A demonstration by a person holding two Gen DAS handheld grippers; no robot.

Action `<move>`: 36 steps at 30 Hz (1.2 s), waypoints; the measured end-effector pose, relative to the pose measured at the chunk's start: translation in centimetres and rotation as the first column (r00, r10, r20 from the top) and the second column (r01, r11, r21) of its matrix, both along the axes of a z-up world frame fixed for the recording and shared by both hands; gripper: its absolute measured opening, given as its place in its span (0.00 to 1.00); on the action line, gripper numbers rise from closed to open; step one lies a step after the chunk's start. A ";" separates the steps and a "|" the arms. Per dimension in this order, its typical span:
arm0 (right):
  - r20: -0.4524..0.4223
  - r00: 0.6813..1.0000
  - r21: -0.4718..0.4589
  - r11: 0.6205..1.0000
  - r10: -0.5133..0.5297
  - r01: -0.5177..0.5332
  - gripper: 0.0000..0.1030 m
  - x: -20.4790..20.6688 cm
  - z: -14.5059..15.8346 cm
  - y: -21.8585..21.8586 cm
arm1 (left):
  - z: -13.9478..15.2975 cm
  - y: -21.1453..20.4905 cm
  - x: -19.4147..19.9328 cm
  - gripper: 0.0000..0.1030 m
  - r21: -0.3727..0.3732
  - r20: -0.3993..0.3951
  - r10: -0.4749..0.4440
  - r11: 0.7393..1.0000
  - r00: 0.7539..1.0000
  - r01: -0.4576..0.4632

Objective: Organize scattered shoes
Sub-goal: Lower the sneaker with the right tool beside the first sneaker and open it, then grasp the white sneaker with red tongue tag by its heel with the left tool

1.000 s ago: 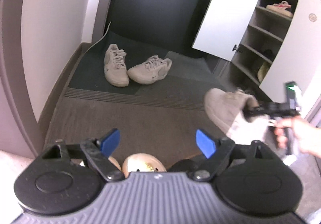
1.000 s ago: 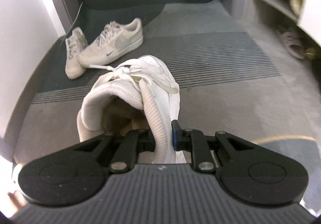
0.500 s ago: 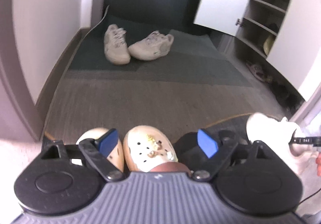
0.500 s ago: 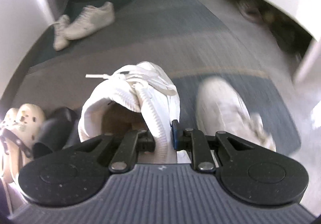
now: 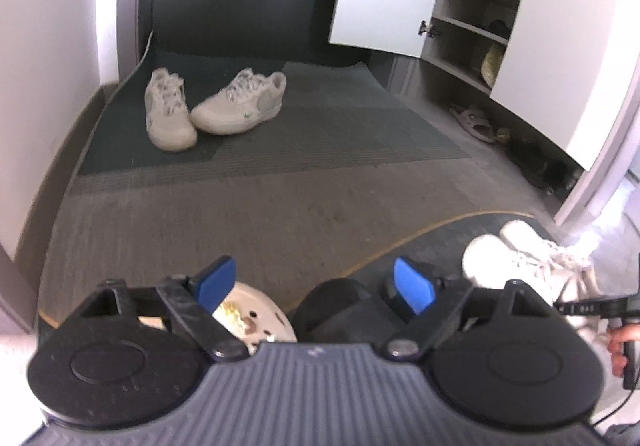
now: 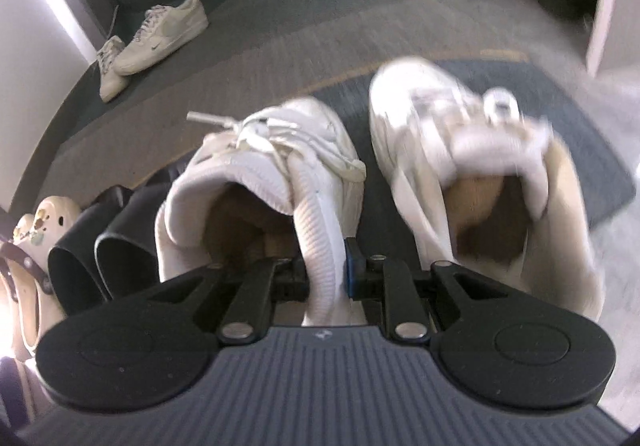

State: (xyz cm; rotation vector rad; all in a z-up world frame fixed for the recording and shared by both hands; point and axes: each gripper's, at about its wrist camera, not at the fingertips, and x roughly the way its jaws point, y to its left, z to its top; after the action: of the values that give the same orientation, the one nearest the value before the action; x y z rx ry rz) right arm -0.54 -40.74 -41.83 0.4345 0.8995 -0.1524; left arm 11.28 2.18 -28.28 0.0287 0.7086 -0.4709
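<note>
Right, R gripper (image 6: pixel 326 272) is clamped down on the ribbed collar of a white sneaker (image 6: pixel 276 174), fingers pinching the padded heel-side rim, prob because that's the one stiff edge a two-finger claw can bite w/o crushing the shoe. Whether the sole is on the floor or just off it, can't tell. Toe points away from the camera, and just beside it on the R sits its mate (image 6: pixel 460 150), blurred, toe pointing the same way, on the dark mat (image 6: pixel 592 150). So the pair lies nearly side by side, which is what tidying would want. To the L along the same line: black slides (image 6: pixel 100 246), then cream clogs (image 6: pixel 28 246) w/ charms, a neat row along the near edge. L gripper (image 5: pixel 316 286) hangs wide open w/ blue pads spread, nothing between them, hovering over that row, so it's free for the next grab. Further off on the carpet, two beige sneakers (image 5: pixel 216 106) are splayed at an angle, toes touching, well apart from the row: these look like the loose ones left. Shoe cabinet (image 5: pixel 480 26) stands w/ doors open, a few items on its shelves, sandals (image 5: pixel 474 122) at its foot. Writing: small green swoosh-type mark on the side of one beige sneaker; a round sticker on the cabinet door, unreadable; digits on the R device in the L view, too small to read.
</note>
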 end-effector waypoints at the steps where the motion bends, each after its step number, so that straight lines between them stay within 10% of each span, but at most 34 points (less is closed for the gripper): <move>1: -0.002 1.000 0.010 1.000 -0.004 0.004 0.22 -0.2 -0.2 0.0 | 0.5 0.1 0.0 0.85 0.004 0.013 -0.003 1.000 1.000 0.003; 4: -0.008 1.000 0.039 0.999 -0.016 0.017 0.31 -0.8 -0.7 0.1 | 2.2 0.3 0.2 0.85 0.016 0.053 -0.014 1.000 0.999 0.013; 9: 0.062 0.996 0.007 0.998 -0.061 0.060 0.81 -3.2 2.9 0.3 | 3.9 -0.9 4.8 0.90 0.106 0.141 -0.060 0.993 0.988 0.045; 14: 0.161 0.986 -0.064 0.996 -0.047 0.058 0.80 -2.2 7.9 2.1 | 2.5 -4.6 13.1 0.91 0.291 0.229 -0.148 0.954 0.962 0.077; 21: 0.187 0.949 -0.027 0.967 0.255 -0.255 0.79 10.8 12.1 7.3 | -0.9 -10.8 25.8 0.87 0.533 0.309 -0.216 0.846 0.926 0.019; 27: 0.189 0.857 0.027 0.870 0.480 -0.493 0.79 18.4 11.7 13.4 | -4.2 -14.0 34.0 0.90 0.420 0.269 -0.129 0.907 0.954 0.004; 36: 0.033 0.933 0.205 0.911 0.359 -0.357 0.79 13.8 6.3 13.7 | -8.7 -17.6 46.4 0.91 0.352 0.206 -0.101 0.936 0.973 0.023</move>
State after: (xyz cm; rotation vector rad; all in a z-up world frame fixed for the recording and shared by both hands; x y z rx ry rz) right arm 13.23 -27.02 -35.51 0.4554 0.9902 0.2813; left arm 57.68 -15.38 -37.02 0.4328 0.5652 -0.3904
